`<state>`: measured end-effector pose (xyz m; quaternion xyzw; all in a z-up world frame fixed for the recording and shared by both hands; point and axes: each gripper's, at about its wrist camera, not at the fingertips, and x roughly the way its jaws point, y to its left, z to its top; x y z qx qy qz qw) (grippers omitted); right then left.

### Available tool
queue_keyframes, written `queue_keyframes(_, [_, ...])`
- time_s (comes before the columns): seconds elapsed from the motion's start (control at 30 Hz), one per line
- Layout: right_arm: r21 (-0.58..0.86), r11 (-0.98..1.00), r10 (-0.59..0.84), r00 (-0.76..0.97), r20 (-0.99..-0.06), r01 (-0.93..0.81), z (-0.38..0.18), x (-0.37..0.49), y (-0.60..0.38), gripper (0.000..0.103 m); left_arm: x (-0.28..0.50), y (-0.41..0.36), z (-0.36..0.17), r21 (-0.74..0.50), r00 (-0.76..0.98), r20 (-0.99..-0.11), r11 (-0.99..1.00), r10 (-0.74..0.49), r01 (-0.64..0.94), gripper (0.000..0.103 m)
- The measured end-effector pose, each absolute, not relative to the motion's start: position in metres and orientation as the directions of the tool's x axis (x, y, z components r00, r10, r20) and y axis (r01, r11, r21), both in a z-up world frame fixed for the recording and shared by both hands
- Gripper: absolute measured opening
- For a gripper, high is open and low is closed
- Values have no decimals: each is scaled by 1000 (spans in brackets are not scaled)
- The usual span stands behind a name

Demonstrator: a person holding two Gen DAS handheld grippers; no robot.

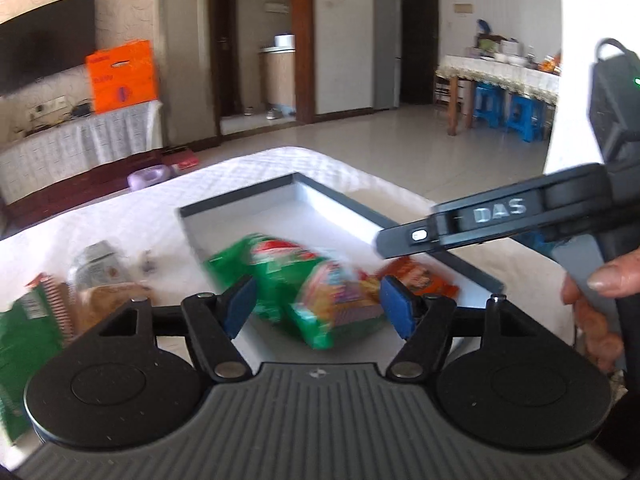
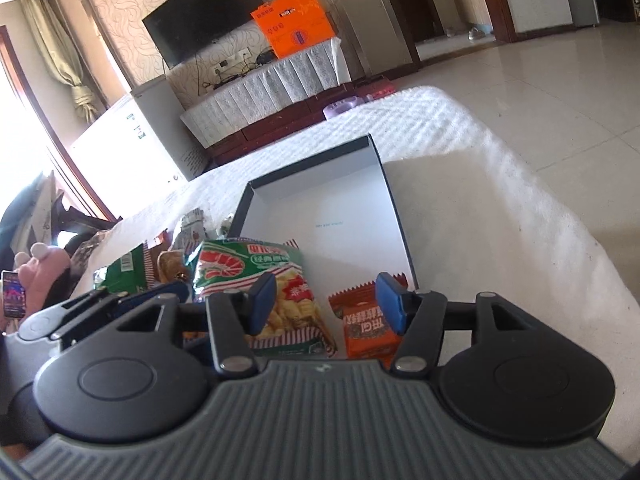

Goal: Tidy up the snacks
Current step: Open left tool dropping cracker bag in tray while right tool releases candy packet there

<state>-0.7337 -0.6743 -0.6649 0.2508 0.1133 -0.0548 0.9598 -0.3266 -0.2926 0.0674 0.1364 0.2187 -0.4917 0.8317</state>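
I am at a table with a white bumpy cloth [image 2: 460,152] in a big room with a shiny tile floor [image 2: 552,80], a black TV [image 2: 200,20] on the wall, and an orange box [image 2: 296,20] on a low stand under it. A flat gray box [image 2: 320,208] with dark walls lies open on the cloth. In it, at the near end, lie a green shrimp chips bag [image 2: 256,280] and, just beside it, an orange snack pack [image 2: 368,328]. More snacks [image 2: 132,272] sit on the cloth to the left of the box. My left tongs [image 1: 316,304] are spread wide over the green bag and hold nothing. My right tongs [image 2: 324,300] are spread wide too, with the green bag by one blue pad and the orange pack by the other, and I cannot tell if they touch. The left view is blurry, so the bags look smeared. My tongs cover the near ends of both packs. In the left view my right hand [image 1: 592,300] is cut off at the edge
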Motion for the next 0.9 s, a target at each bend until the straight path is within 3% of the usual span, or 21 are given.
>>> queue_keyframes(0.17, [426, 905, 82, 970, -227, 23, -656, -723, -645, 56, -301, -263, 73, -6, 512, -509, 598, -692, 801, 75])
queue_keyframes(0.33, [126, 984, -72, 933, -352, 124, -655, -718, -605, 57, -276, -235, 77, -36, 554, -517, 663, -653, 748, 77])
queue_keyframes(0.5, [119, 980, -105, 919, -381, 162, -650, -686, -605, 55, -269, -225, 79, -24, 580, -523, 691, -625, 723, 79])
queue_keyframes(0.63, [32, 981, -163, 900, -403, 192, -639, -651, -604, 55, -266, -230, 76, 10, 598, -544, 708, -589, 706, 82])
queue_keyframes(0.9, [-4, 971, -223, 892, -394, 241, -627, -598, -623, 56, -271, -243, 73, 72, 602, -566, 694, -563, 717, 83])
